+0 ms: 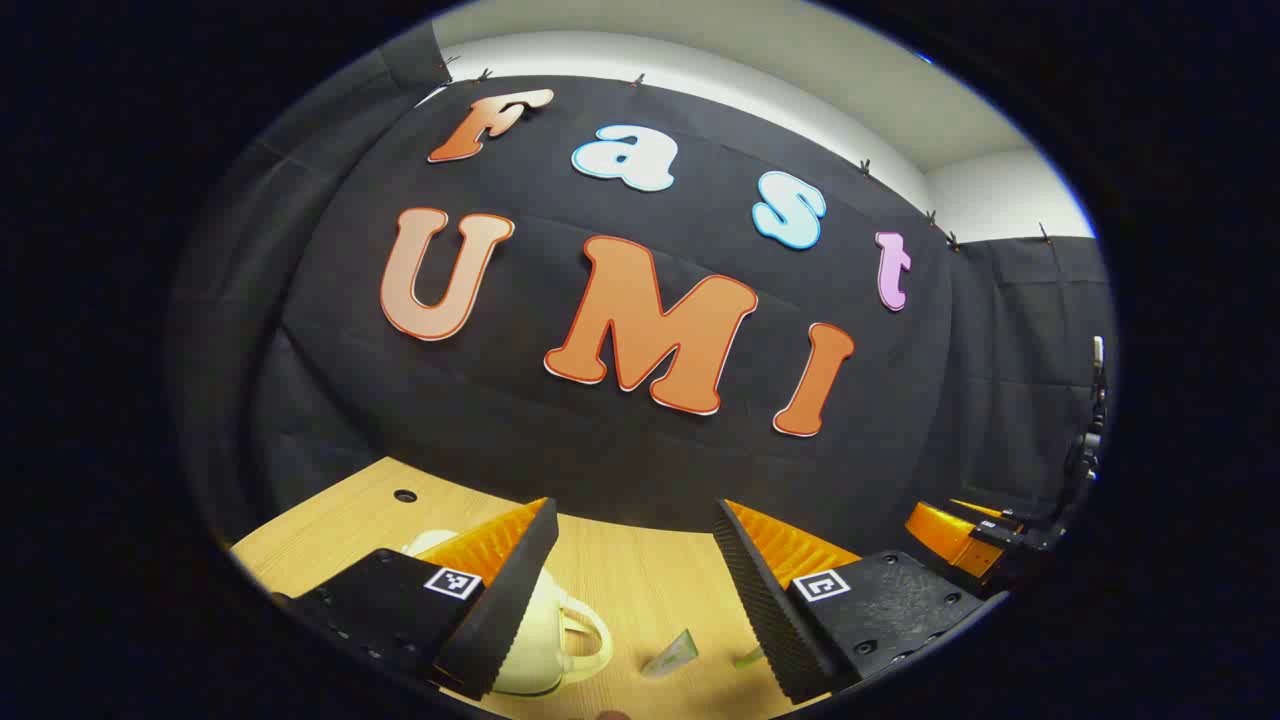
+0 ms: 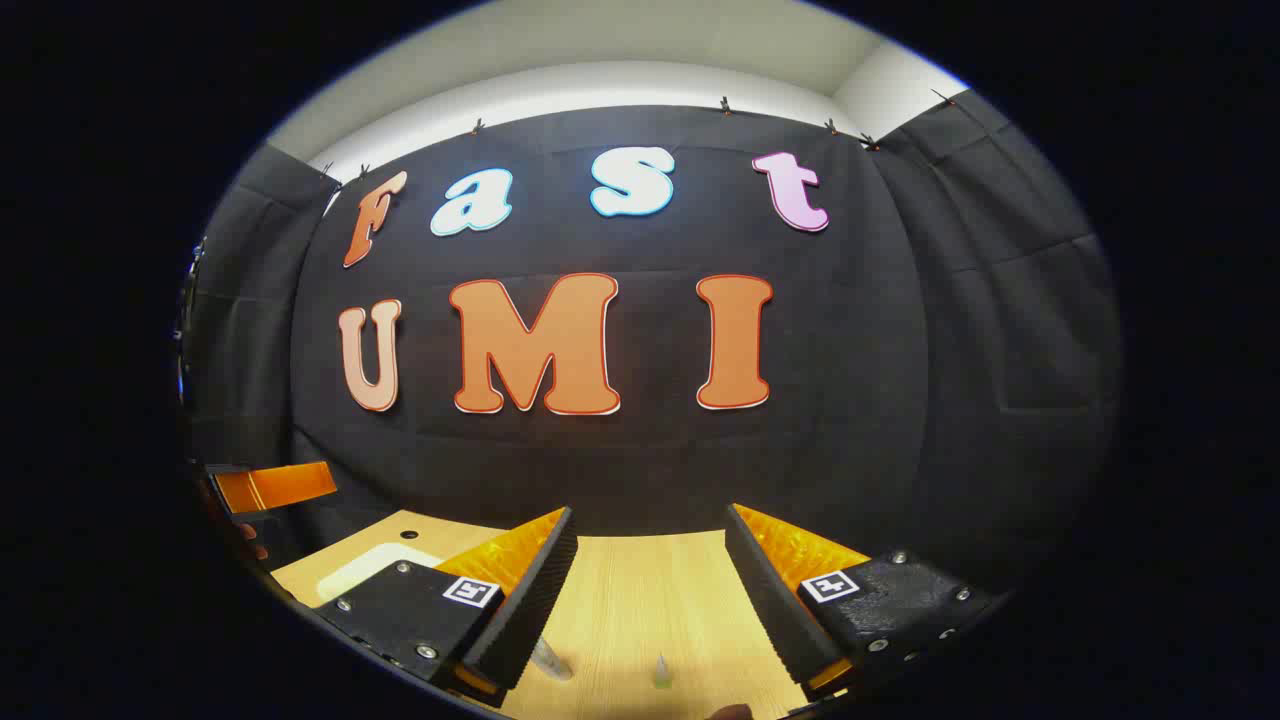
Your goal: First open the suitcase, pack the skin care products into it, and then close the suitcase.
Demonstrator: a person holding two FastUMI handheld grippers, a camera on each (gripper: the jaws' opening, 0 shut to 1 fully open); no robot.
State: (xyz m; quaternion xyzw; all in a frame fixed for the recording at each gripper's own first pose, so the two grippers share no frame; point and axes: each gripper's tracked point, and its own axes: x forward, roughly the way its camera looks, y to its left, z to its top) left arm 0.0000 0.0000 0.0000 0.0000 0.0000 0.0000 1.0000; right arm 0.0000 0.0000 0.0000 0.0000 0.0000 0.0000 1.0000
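I hold my left gripper [image 1: 632,590] and right gripper [image 2: 645,600] level above the wooden table [image 2: 640,585], fingers apart, empty. A cream suitcase [image 1: 540,640] sits behind my left gripper's left finger; small skincare tubes [image 1: 672,655] lie between its fingers.

In the left gripper view, the left finger of the left tongs [image 1: 630,600] is covering part of a cream suitcase [image 1: 545,645] at lower left, and the frame's bottom edge is cutting it off. Two small pale products [image 1: 672,655] at bottom centre are showing only their tips. In the right gripper view, two tiny products [image 2: 660,672] are sitting too small to identify.
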